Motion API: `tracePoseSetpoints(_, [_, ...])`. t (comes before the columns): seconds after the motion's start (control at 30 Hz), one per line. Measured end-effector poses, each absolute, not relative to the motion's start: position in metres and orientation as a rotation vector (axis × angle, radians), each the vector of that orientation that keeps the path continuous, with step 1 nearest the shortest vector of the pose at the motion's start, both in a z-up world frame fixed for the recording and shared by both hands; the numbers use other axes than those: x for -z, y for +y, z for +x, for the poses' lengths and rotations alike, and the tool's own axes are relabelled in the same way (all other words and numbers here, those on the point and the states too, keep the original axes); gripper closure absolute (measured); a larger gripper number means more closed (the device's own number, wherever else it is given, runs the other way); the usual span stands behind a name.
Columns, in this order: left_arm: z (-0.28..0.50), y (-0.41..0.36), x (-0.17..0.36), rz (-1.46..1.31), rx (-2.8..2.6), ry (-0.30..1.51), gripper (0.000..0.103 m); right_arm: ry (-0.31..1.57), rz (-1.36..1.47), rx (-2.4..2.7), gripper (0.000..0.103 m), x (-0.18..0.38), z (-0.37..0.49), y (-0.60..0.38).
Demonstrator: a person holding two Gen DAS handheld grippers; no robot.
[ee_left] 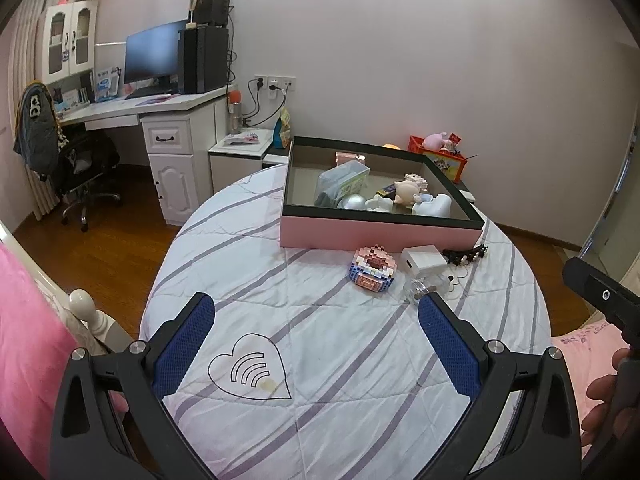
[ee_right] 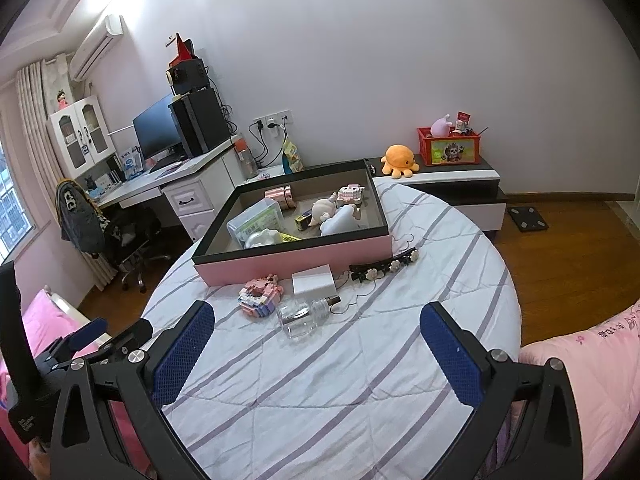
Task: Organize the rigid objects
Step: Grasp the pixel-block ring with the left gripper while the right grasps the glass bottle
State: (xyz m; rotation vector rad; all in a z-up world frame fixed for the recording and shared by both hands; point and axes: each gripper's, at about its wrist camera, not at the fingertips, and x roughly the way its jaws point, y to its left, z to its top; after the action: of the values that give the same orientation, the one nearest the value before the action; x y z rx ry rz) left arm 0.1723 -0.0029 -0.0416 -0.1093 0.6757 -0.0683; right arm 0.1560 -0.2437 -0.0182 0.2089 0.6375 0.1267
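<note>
A pink box with a black rim [ee_left: 380, 236] [ee_right: 296, 256] sits on the striped bedspread and holds several small toys and containers. In front of it lie a pink brick model [ee_left: 374, 269] [ee_right: 261, 295], a white cube [ee_left: 423, 260] [ee_right: 314, 280], a clear glass bottle [ee_left: 420, 289] [ee_right: 305, 314] and a black hair clip with white flowers [ee_left: 466, 255] [ee_right: 384, 266]. My left gripper [ee_left: 316, 346] is open and empty, short of these items. My right gripper [ee_right: 318, 354] is open and empty, just in front of the bottle.
A heart print [ee_left: 250, 368] marks the bedspread near my left gripper. Pink bedding lies at the left [ee_left: 28, 340] and right [ee_right: 592, 364]. A white desk [ee_left: 160, 108] with a monitor, an office chair [ee_left: 80, 168], and a low cabinet [ee_right: 452, 184] with an orange plush and red crate stand behind.
</note>
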Motion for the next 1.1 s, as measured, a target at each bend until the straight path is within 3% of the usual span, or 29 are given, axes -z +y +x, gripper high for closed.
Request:
tracePoseSetpoints(0.77, [0.175, -0.006, 0.047, -0.09, 0.066, 0.686, 0.0, 0.685, 0.176, -0.137, 0.0, 0.032, 0.167, -0.237])
tracePoseSetpoints(1.1, [0.199, -0.002, 0.059, -0.067, 0.04, 0.712, 0.0, 0.795, 0.1, -0.143, 0.0, 0.063, 0.209, -0.225])
